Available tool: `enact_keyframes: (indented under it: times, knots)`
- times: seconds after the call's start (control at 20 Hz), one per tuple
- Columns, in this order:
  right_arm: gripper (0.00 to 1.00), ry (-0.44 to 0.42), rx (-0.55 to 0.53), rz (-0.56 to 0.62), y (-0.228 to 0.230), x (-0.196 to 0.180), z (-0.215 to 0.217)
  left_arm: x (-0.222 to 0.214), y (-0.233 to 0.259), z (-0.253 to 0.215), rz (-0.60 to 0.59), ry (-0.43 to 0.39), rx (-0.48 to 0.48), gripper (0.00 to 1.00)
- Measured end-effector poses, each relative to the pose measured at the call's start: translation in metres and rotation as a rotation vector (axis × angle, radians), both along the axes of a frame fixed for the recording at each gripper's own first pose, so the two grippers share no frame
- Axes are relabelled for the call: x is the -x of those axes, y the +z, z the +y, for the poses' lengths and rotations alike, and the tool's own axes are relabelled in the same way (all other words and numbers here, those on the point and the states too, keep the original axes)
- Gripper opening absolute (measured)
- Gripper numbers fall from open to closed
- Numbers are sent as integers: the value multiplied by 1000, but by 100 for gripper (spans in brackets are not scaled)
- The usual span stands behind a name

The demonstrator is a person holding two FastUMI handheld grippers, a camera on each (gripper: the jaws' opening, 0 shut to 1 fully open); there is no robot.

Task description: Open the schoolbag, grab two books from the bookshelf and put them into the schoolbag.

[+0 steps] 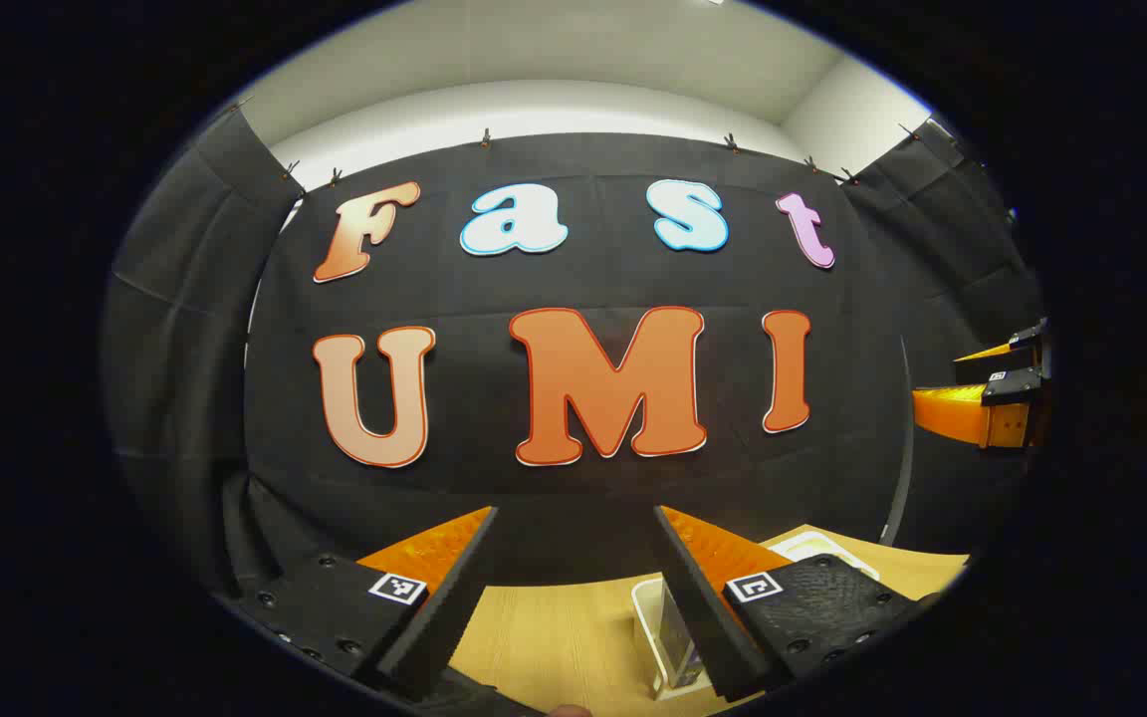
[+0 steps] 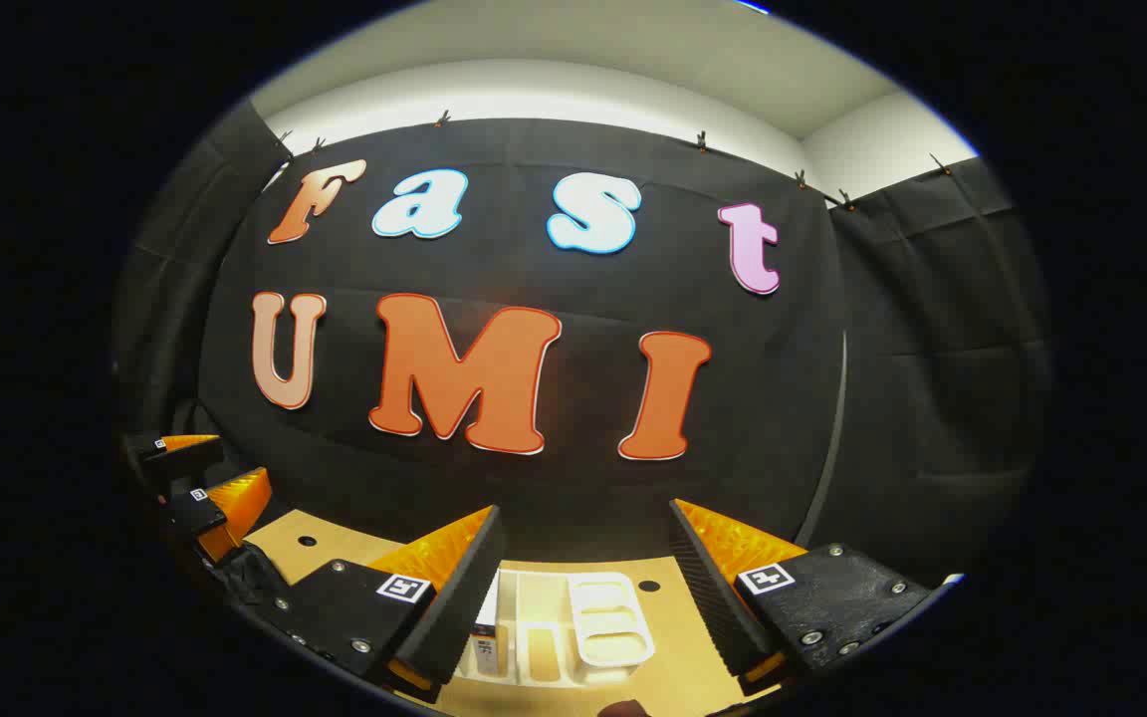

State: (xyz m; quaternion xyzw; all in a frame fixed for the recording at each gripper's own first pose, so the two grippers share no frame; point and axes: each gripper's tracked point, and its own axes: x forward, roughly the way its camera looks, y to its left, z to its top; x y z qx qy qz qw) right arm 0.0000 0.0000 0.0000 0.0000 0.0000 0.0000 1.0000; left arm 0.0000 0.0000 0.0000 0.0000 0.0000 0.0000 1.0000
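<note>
The white plastic bookshelf (image 2: pixel 573 622), a low rack with upright dividers, sits on the light wooden table (image 2: pixel 335 543) at about six o'clock in my right gripper view, low between the two fingers. A book (image 2: pixel 486 632) stands in its left slot, its spine just beside my left finger; I cannot make out its cover. The shelf's white rounded end piece lies toward the right of the rack. Two small dark holes mark the tabletop, one at eight o'clock and one just right of centre.

My right gripper (image 2: pixel 588 538) hangs above the table with its fingers spread wide apart, nothing between them but the shelf farther off. At nine o'clock in this view I see the left gripper, also held above the table's edge.

In my left gripper view the left gripper (image 1: pixel 573 543) has its fingers wide apart too, gripping nothing. The bookshelf (image 1: pixel 668 637) shows at five o'clock, partly hidden behind my right-hand finger, with something dark standing in it that I cannot identify. The right gripper (image 1: pixel 1002 398) appears at three o'clock, well apart from the table.

Black cloth (image 1: pixel 583 498) walls the booth behind the table.
</note>
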Motion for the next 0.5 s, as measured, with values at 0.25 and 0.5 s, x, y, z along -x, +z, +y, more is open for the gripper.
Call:
enact_keyframes:
  times: [0.25,0.5]
  knots:
    - [100,69,-14,-4,-13,-12,14,0,-9,-1,11,54,9,93]
    - [96,156,-49,35,-32,-29,22,-5,-26,-7,72,133,35,93]
